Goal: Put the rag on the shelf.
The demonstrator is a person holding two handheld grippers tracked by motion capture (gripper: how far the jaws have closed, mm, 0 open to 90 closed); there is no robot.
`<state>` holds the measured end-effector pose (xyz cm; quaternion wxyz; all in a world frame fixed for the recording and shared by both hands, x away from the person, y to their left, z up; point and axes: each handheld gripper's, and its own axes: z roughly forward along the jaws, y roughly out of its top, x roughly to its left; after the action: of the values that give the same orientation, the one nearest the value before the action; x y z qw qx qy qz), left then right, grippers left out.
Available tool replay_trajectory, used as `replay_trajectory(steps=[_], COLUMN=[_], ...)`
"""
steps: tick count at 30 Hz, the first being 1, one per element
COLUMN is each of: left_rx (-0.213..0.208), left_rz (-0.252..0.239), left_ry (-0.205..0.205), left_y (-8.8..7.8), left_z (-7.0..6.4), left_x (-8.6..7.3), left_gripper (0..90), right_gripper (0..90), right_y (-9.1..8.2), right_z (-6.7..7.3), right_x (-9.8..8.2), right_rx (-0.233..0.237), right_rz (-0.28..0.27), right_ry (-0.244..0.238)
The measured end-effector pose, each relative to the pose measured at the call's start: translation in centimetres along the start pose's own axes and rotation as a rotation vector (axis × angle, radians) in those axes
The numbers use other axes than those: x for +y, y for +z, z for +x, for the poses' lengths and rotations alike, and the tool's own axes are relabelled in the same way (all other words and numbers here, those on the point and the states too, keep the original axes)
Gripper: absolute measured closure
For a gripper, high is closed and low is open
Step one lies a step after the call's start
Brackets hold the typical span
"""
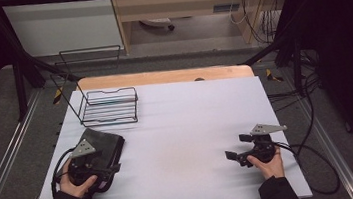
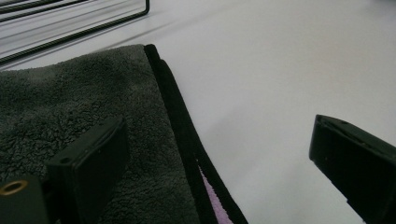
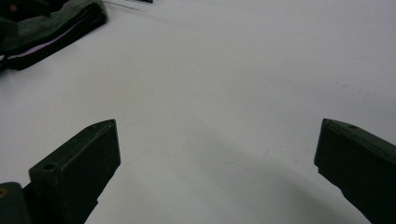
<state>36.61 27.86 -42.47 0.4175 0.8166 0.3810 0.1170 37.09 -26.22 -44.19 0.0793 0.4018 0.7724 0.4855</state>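
A folded dark grey towel (image 1: 104, 139) with black trim lies at the left of the white table (image 1: 182, 124). My left gripper (image 1: 102, 164) rests at the towel's near edge, held by a hand. In the left gripper view the left gripper (image 2: 217, 133) is open: one jaw stands over the towel (image 2: 70, 102), the other over bare table, with the trimmed edge between them. My right gripper (image 1: 237, 146) sits at the near right of the table, held by the other hand. In the right gripper view the right gripper (image 3: 218, 128) stands open over bare table, with the towel (image 3: 51, 25) far off.
A black wire rack (image 1: 110, 107) stands at the table's back left, just beyond the towel; its base wires (image 2: 70, 28) cross the top left of the left gripper view. Cables trail from both grippers. A wooden strip (image 1: 162, 77) borders the table's far edge.
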Motion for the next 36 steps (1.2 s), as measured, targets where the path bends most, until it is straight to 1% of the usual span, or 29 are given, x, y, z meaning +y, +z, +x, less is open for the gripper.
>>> replay_trajectory(steps=[6, 7, 8, 11, 14, 15, 16, 17, 18, 19, 22, 23, 24, 25, 26, 28, 29, 31, 33, 34, 36], left_rx=[0.016, 0.016, 0.028, 0.048, 0.059, 0.066, 0.069, 0.069, 0.086, 0.086, 0.123, 0.123, 0.133, 0.133, 0.153, 0.174, 0.187, 0.208, 0.214, 0.228, 0.244], left_rz=[0.001, 0.001, 0.006, 0.015, 0.024, 0.025, 0.017, 0.017, 0.032, 0.032, 0.077, 0.077, 0.096, 0.096, 0.119, 0.129, 0.141, 0.140, 0.144, 0.152, 0.157], left_ry=[-0.006, -0.006, -0.015, -0.024, -0.023, -0.025, -0.030, -0.030, -0.032, -0.032, -0.044, -0.044, -0.050, -0.050, -0.045, -0.047, -0.038, -0.036, -0.037, -0.036, -0.031], left_y=[-0.2, -0.2, -0.1, 0.0, 0.1, 0.1, 0.2, 0.2, 0.5, 0.5, 1.6, 1.6, 2.4, 2.4, 3.1, 3.9, 4.2, 4.7, 5.0, 5.5, 5.9], left_z=[-0.1, -0.1, 0.0, 0.1, 0.1, 0.1, 0.1, 0.1, 0.2, 0.2, 0.6, 0.6, 0.8, 0.8, 0.9, 1.0, 1.1, 1.3, 1.4, 1.4, 1.4], left_x=[0.6, 0.6, 0.9, 1.3, 1.7, 1.9, 2.3, 2.3, 2.7, 2.7, 3.2, 3.2, 3.3, 3.3, 3.5, 3.6, 3.7, 3.8, 3.8, 3.8, 3.8], left_gripper=[5.7, 6.7, 7.8, 10.8, 15.3, 15.3, 21.1, 25.0, 27.8, 29.8, 35.7, 36.8, 37.8, 38.7, 39.1, 39.9, 40.3, 42.0, 43.3, 43.9, 44.7], right_gripper=[1.1, 1.1, 1.1, 1.3, 1.5, 1.5, 1.5, 1.5, 1.5, 1.5, 1.6, 1.7, 1.7, 1.7, 1.7, 1.7, 1.7, 1.7, 1.8, 1.8, 1.8], right_y=[-0.1, -0.1, -0.1, -0.1, -0.1, -0.1, -0.1, -0.1, -0.1, -0.1, 0.0, 0.0, 0.0, 0.0, 0.0, 0.1, 0.1, 0.1, 0.1, 0.1, 0.2], right_z=[0.0, 0.0, 0.1, 0.1, 0.1, 0.1, 0.1, 0.1, 0.1, 0.1, 0.2, 0.2, 0.2, 0.2, 0.2, 0.2, 0.2, 0.2, 0.2, 0.2, 0.2], right_x=[0.0, 0.0, 0.0, -0.1, 0.0, 0.0, 0.0, -0.1, 0.0, 0.0, -0.1, -0.1, -0.1, -0.1, -0.1, -0.1, -0.1, -0.1, -0.1, -0.1, -0.1], right_rx=[-0.002, -0.002, -0.003, -0.004, -0.008, -0.008, -0.008, -0.009, -0.009, -0.009, -0.011, -0.012, -0.011, -0.011, -0.011, -0.011, -0.012, -0.010, -0.009, -0.010, -0.009], right_rz=[0.006, 0.006, 0.008, 0.008, 0.008, 0.008, 0.010, 0.012, 0.014, 0.014, 0.018, 0.019, 0.019, 0.019, 0.019, 0.018, 0.019, 0.021, 0.022, 0.022, 0.023], right_ry=[-0.003, -0.003, -0.002, 0.000, 0.001, 0.001, -0.003, -0.003, 0.002, 0.002, -0.001, -0.003, -0.003, -0.003, -0.003, -0.006, -0.006, -0.008, -0.007, -0.009, -0.007])
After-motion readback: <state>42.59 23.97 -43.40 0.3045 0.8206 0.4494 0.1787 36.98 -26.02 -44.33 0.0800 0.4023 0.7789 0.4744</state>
